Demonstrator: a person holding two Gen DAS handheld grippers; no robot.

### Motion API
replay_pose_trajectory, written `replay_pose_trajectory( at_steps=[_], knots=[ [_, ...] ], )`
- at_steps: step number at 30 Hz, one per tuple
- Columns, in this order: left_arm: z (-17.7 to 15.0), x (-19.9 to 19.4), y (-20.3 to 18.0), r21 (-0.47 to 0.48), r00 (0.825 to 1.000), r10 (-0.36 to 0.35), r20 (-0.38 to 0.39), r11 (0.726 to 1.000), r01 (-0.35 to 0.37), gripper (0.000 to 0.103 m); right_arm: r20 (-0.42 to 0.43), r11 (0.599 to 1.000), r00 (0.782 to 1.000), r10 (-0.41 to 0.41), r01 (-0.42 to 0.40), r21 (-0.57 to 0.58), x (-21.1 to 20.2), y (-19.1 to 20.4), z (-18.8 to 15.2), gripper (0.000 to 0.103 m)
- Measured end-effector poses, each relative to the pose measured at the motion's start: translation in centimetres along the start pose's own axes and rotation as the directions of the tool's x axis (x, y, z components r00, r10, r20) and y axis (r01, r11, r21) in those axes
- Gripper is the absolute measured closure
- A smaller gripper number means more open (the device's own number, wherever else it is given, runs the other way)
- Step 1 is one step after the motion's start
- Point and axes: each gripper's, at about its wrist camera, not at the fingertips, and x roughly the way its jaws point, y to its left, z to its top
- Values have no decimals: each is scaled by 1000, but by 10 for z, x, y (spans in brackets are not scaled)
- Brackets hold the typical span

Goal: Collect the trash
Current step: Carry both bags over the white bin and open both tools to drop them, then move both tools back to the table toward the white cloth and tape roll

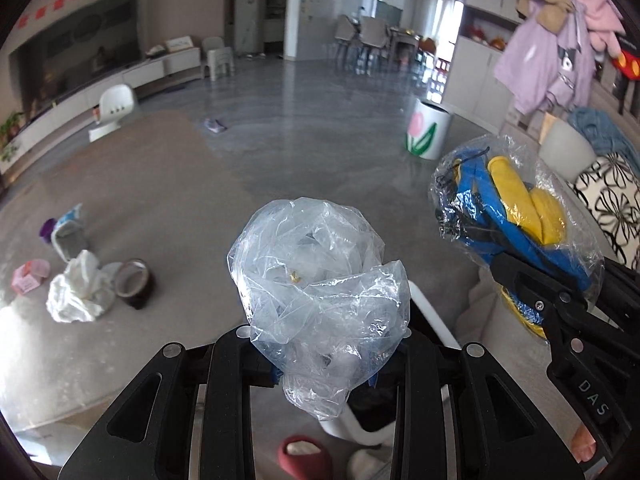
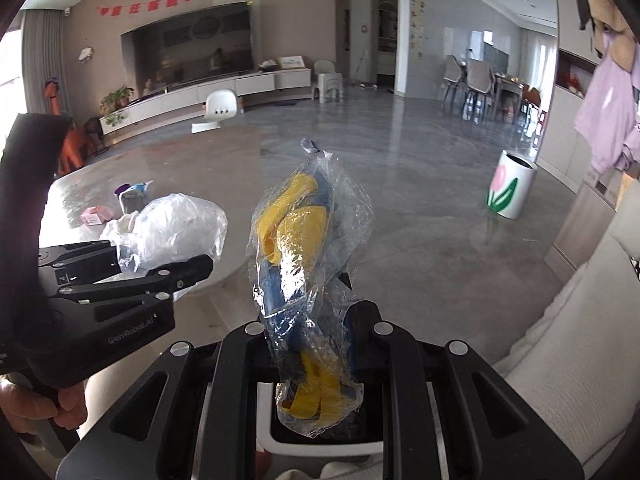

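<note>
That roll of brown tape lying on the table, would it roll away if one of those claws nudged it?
Possibly. The tape roll seems tipped partly on its edge, so a sideways nudge might roll it. It looks rigid, so it should keep its shape when squeezed. The crumpled white bag beside it might stop it.

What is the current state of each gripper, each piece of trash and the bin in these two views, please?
left gripper: shut on the clear plastic bag.
clear plastic bag: crumpled, held up off the table.
right gripper: shut on the blue and yellow packet.
blue and yellow packet: plastic-wrapped, held upright.
white bin: open, directly below the packet.
white crumpled wrapper: lying on the table.
tape roll: resting on the table beside the wrapper.
</note>
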Motion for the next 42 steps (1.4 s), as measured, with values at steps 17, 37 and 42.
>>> replay_pose_trajectory(
  at_steps=[17, 37, 42],
  knots=[
    [-19, 61, -45, 119, 985, -56, -166, 990, 76, 72, -61, 994, 996, -57, 62, 88, 4, -52, -42, 83],
    [-25, 88, -38, 195, 971, 91, -219, 980, -48, 5, -127, 995, 991, -28, 40, 90, 25, -48, -51, 83],
    [-18, 67, -14, 156, 972, 183, -145, 975, -161, 5, -149, 996, 989, 1, 13, 87, 37, -46, -57, 82]
  ],
)
